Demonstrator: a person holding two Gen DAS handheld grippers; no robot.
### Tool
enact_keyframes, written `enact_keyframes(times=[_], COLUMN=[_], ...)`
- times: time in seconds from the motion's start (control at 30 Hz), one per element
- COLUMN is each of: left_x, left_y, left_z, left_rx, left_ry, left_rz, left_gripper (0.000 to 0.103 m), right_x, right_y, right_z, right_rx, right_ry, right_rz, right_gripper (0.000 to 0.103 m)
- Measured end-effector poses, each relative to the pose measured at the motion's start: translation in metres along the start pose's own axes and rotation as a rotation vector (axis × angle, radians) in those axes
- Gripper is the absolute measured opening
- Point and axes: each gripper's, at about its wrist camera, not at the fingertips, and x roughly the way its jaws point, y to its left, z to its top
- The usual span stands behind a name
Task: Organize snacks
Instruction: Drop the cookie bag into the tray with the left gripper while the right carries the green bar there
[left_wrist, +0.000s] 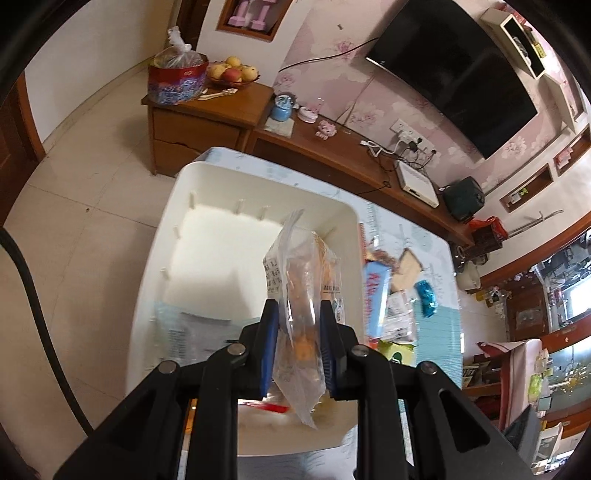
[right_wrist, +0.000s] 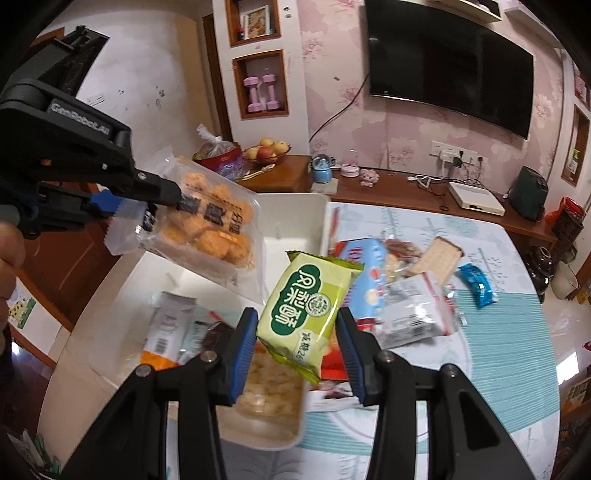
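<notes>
Tools (left_wrist: 298, 350) (right_wrist: 298, 354) clamp crinkly snack packets (left_wrist: 299, 295) (right_wrist: 306, 314).

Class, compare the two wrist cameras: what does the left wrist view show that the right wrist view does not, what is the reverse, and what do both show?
Only the left wrist view: the left gripper from behind, with the clear bag edge-on.
Only the right wrist view: the right gripper shut on the green packet, and the golden snacks inside the clear bag.
Both: the white bin, the blue wrapper on the table, the television.
</notes>
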Motion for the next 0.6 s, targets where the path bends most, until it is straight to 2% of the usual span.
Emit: enact_keyframes(times=[0.27, 0.33, 0.5, 0.6], left_x=[0.004, 0.002, -0.013, -0.016], left_y=[0.025, 0.024, 0.008, -0.005], left_z=[-0.007, -0.008, -0.006, -0.007], left_rx=[-0.01, 0.001, 0.069, 0.117], left_ry=[0.024, 0.015, -0.049, -0.054], left_rz=[0.047, 0.052, 0.027, 0.024], left_gripper=[0.021, 0.026, 0.034, 0.04], right_x=[0.004, 0.006, 0.004, 0.001], right_y=[0.032, 0.033, 0.027, 0.022], right_z=[-0.005, -0.005, -0.005, -0.004], right_rx=[-0.03, -0.023, 0.011, 0.013], right_ry=[0.003, 0.01, 0.018, 0.014], right_rz=[0.01, 0.002, -0.002, -0.01], right_gripper=[0.045, 0.045, 0.047, 0.047])
